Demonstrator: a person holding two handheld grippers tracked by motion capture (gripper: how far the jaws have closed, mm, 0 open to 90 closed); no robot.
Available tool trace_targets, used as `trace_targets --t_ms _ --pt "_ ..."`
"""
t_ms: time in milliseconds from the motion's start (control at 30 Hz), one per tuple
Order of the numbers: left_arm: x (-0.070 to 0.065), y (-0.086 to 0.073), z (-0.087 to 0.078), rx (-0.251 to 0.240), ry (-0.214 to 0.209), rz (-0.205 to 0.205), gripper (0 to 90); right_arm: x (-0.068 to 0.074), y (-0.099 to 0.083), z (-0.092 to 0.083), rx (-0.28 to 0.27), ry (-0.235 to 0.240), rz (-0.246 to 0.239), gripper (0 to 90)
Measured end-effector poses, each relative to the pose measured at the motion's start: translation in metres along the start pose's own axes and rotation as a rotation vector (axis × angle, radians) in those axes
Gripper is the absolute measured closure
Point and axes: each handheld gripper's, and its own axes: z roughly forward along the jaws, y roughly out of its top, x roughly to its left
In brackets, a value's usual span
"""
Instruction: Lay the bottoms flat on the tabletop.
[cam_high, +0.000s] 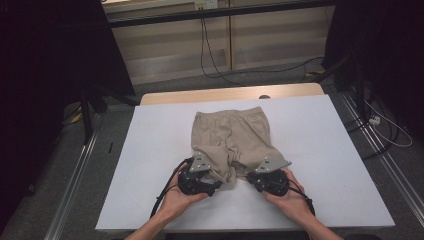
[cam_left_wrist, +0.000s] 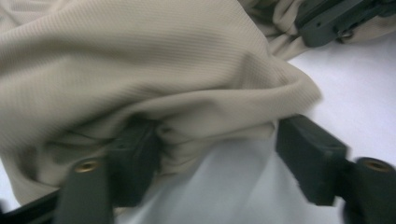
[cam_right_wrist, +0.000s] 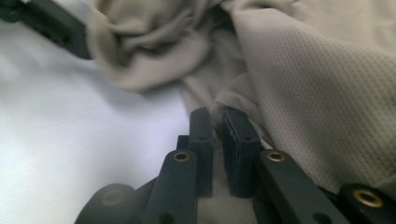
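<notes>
Beige shorts (cam_high: 232, 142) lie mid-worktop (cam_high: 150, 150), their long axis running away from me, waistband far, leg hems near. At those hems my left tool (cam_left_wrist: 205, 154) is spread around bunched cloth, and my right tool (cam_right_wrist: 218, 140) pinches a fold.

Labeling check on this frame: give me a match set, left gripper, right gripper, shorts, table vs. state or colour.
1. left gripper
2. right gripper
3. shorts
4. table

a. white top
b. jaws wide apart, cloth edge between them
c. beige, waistband at the far side
d. jaws pinched on a hem

Pairs: 1-b, 2-d, 3-c, 4-a
</notes>
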Motion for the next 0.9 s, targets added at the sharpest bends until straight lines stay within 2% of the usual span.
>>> trace_targets --t_ms 100,200,233,267,300,333,367,400,467,533,633,767,800,900 --pt "0.005 0.004 0.008 0.009 0.033 0.007 28.4 -0.008 0.002 -0.001 -0.007 -0.058 -0.03 81.3" --pt "0.009 0.007 0.017 0.008 0.074 0.012 31.5 -0.022 0.002 -0.001 -0.006 -0.078 0.002 81.8" --pt "0.01 0.008 0.017 0.012 0.079 -0.002 31.5 -0.022 0.002 -0.001 -0.006 -0.078 0.002 81.8" --pt "0.011 0.009 0.016 0.017 0.103 -0.008 51.3 -0.024 0.002 -0.001 -0.009 -0.073 0.016 81.7" --pt "0.012 0.01 0.016 0.013 0.125 -0.006 51.3 -0.024 0.002 -0.001 -0.009 -0.073 0.016 81.7" --pt "0.013 0.01 0.014 0.01 0.117 -0.01 66.8 -0.024 0.002 -0.001 -0.008 -0.068 0.015 81.1" --pt "0.017 0.01 0.011 0.004 0.088 -0.041 75.8 -0.022 0.002 -0.001 -0.009 -0.067 0.016 80.3" --pt "0.021 0.011 0.006 -0.011 0.068 -0.072 78.2 -0.021 0.003 -0.001 -0.01 -0.065 0.015 79.2" --pt "0.025 0.014 -0.002 -0.042 0.044 -0.103 79.8 -0.02 0.003 -0.002 -0.023 -0.048 0.018 73.6" --pt "0.028 0.019 -0.011 -0.095 0.014 -0.155 80.1 -0.018 0.005 -0.004 -0.053 -0.026 0.028 70.1" --pt "0.032 0.026 -0.025 -0.146 -0.009 -0.197 80.4 -0.014 0.011 -0.004 -0.076 0.005 0.032 59.3" --pt "0.036 0.032 -0.033 -0.172 -0.002 -0.212 80.3 -0.006 0.022 0.007 -0.067 0.025 0.006 53.1" --pt "0.037 0.033 -0.034 -0.174 0.001 -0.211 80.3 -0.001 0.027 0.014 -0.052 0.033 -0.021 51.8" --pt "0.036 0.038 -0.037 -0.184 -0.007 -0.213 80.3 0.003 0.031 0.021 -0.038 0.038 -0.034 52.0"
